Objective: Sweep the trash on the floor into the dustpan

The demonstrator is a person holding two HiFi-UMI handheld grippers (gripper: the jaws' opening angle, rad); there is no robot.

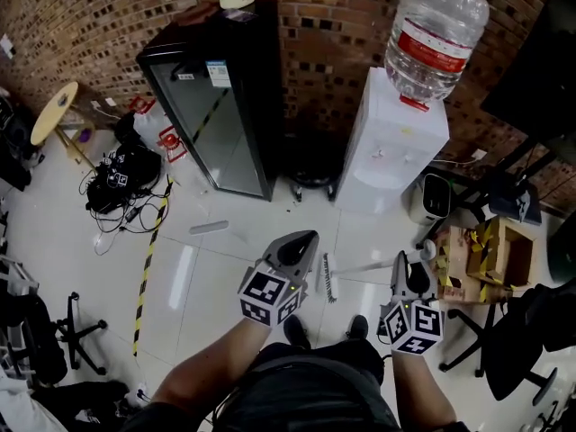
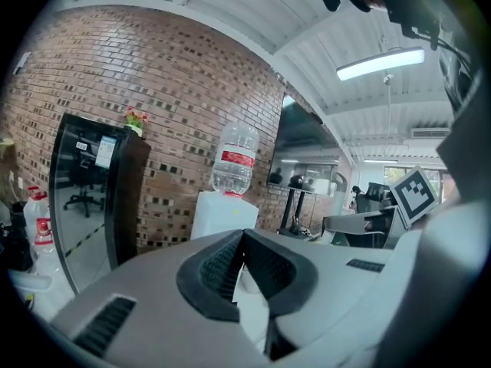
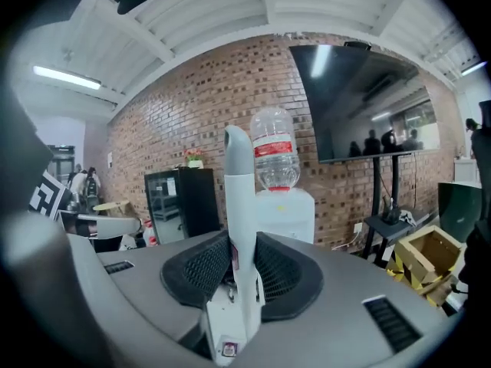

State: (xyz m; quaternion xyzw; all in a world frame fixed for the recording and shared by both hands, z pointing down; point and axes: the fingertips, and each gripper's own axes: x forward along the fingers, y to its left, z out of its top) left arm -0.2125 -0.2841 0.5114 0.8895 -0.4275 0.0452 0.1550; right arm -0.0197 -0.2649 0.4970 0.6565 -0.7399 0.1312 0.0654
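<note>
Head view: person standing on white tile floor (image 1: 207,277), both grippers held low in front.
Left gripper (image 1: 301,241): jaw tips pressed together, nothing between them; points toward 12 o'clock.
Right gripper (image 1: 401,264): jaws clamped on white broom handle (image 3: 238,198), which stands upright between the pads.
Broom head (image 1: 329,277): on the floor between the grippers, at 9 o'clock from the right gripper.
Trash strip (image 1: 209,228): pale, flat on the floor, at 10 o'clock from the left gripper, apart from the broom head.
Dustpan: can't make one out.
Background: water dispenser (image 1: 396,142) at 12 o'clock, black fridge (image 1: 220,106) at 11 o'clock.
</note>
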